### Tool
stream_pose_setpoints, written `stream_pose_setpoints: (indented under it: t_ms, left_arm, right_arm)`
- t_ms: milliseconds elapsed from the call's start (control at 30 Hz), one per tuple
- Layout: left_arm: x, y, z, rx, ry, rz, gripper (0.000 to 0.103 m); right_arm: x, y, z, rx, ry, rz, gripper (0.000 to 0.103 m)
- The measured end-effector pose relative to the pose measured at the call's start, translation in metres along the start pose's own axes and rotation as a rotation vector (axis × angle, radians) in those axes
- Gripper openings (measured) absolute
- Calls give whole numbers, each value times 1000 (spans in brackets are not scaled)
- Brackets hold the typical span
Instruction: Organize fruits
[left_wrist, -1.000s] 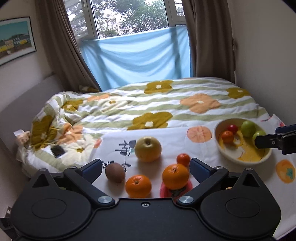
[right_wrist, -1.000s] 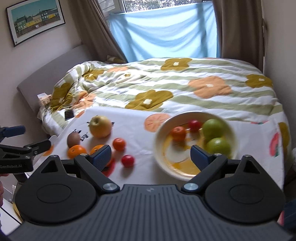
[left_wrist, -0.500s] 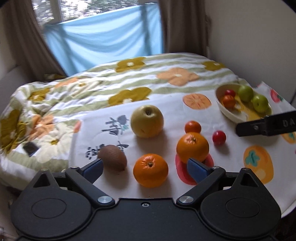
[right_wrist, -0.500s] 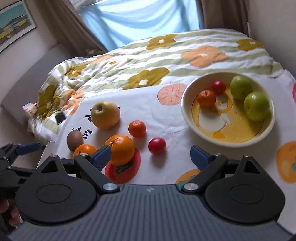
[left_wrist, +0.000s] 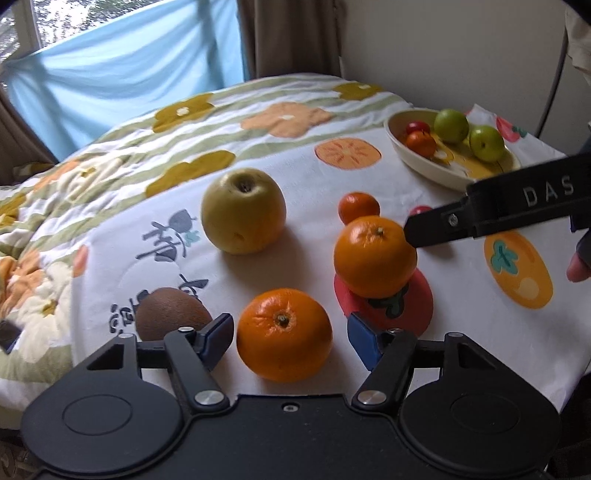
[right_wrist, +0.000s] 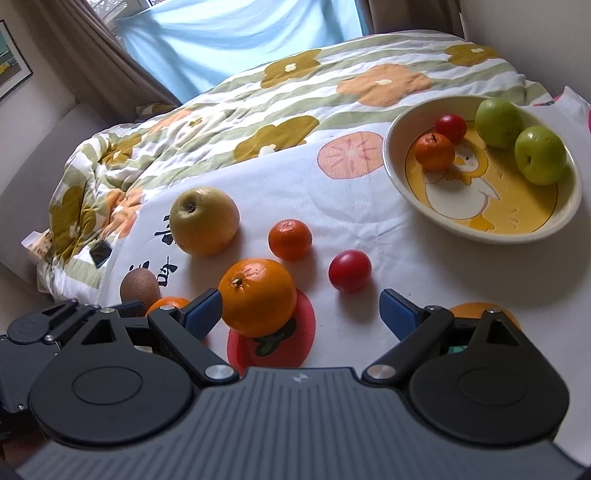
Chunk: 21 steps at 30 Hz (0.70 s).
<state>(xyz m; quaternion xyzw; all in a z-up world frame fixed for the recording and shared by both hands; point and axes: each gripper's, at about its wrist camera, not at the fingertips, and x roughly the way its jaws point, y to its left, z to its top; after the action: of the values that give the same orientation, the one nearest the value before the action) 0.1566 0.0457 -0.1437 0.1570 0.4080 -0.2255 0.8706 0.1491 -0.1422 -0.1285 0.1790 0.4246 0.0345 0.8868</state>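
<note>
Setting: a bedroom, where a white cloth (right_wrist: 369, 221) printed with persimmons and black lettering is spread over a bed's flowered quilt (right_wrist: 258, 92).
Room: brown curtains (left_wrist: 291, 37) frame a window hung with pale blue fabric (left_wrist: 122, 70); a plain wall stands on the right, and a framed picture's edge shows at far left in the right wrist view.
Quilt: green stripes with mustard and orange flowers, rumpled toward the left, where a small dark phone-like object (right_wrist: 99, 254) lies.
Loose fruit: a yellow-green apple (left_wrist: 243, 210), a brown kiwi (left_wrist: 170, 314), a near orange (left_wrist: 283, 334), a second orange (left_wrist: 375, 256) resting on a red persimmon print, a small mandarin (left_wrist: 359, 207) and a red cherry tomato (right_wrist: 349, 270), all on the cloth.
Bowl: a cream bowl (right_wrist: 546, 232) with a duck picture sits at the cloth's far right, holding two green fruits (right_wrist: 517, 136), a small mandarin and a red tomato.
Left gripper (left_wrist: 290, 339): jaws closing, the near orange between the blue pads, which do not yet press on it.
Right gripper (right_wrist: 301, 308): jaws spread wide, the second orange just inside the left pad and the cherry tomato beyond the gap; nothing gripped.
Person: a fingertip (left_wrist: 578, 267) shows at the right edge of the left wrist view.
</note>
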Motion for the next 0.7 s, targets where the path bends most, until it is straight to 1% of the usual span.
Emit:
stream_pose_setpoints:
  t_ms: [133, 167, 200, 433, 600, 700]
  left_arm:
    - [5, 3, -2, 8, 9, -12, 69]
    - [7, 4, -3, 8, 14, -9, 65]
    - [8, 6, -4, 9, 18, -7, 64]
    - [4, 7, -7, 0, 17, -20, 63]
    - [-1, 8, -12, -12, 21, -22, 63]
    - [-3, 8, -15, -16, 23, -18, 63]
  right_arm:
    - [7, 2, 0, 20, 5, 0, 103]
    - [8, 4, -1, 23, 7, 2, 103]
    - [9, 5, -2, 26, 9, 3, 103]
    - [18, 15, -1, 27, 21, 17, 103]
    - [25, 21, 0, 4, 38, 29, 103]
    - [30, 24, 1, -16, 45, 36, 101]
